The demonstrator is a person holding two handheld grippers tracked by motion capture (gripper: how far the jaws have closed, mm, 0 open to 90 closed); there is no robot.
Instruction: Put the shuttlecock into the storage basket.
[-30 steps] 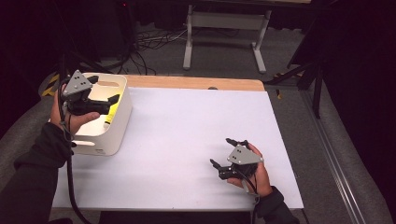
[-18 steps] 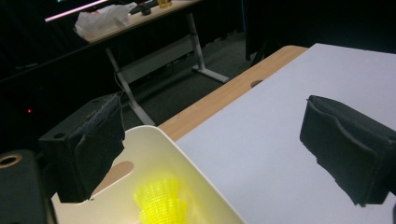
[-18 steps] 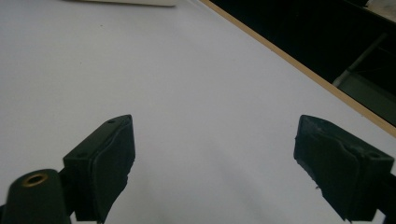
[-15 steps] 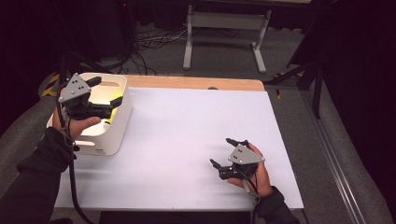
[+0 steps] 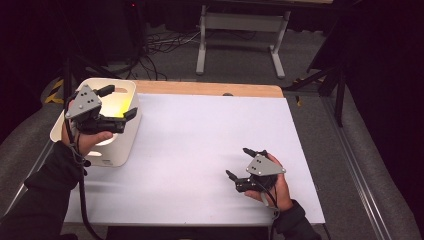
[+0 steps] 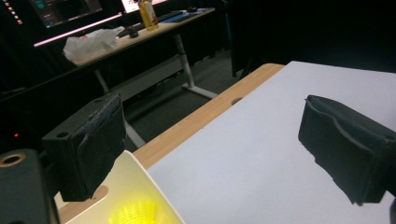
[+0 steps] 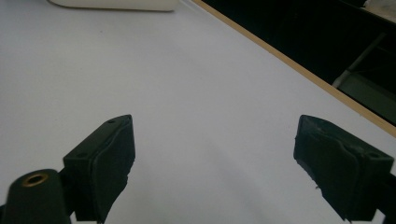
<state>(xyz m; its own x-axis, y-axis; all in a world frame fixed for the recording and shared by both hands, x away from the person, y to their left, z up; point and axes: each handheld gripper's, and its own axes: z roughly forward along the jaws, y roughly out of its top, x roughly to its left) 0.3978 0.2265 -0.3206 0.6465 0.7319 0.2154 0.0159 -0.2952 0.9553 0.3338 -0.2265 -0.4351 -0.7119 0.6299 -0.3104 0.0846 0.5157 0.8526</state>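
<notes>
A white table top point(image 5: 200, 150) stands in a dark room. At its left edge sits a cream bin point(image 5: 117, 145) with something yellow point(image 5: 120, 105) inside. The left gripper point(image 5: 120, 102) hangs over it, jaws wide, holding nothing. The right gripper point(image 5: 240, 162), also wide, rests well apart.

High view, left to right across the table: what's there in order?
Left gripper held over the white bin with a yellow thing inside → bare white tabletop → right gripper, fingers apart, near the front edge.
</notes>
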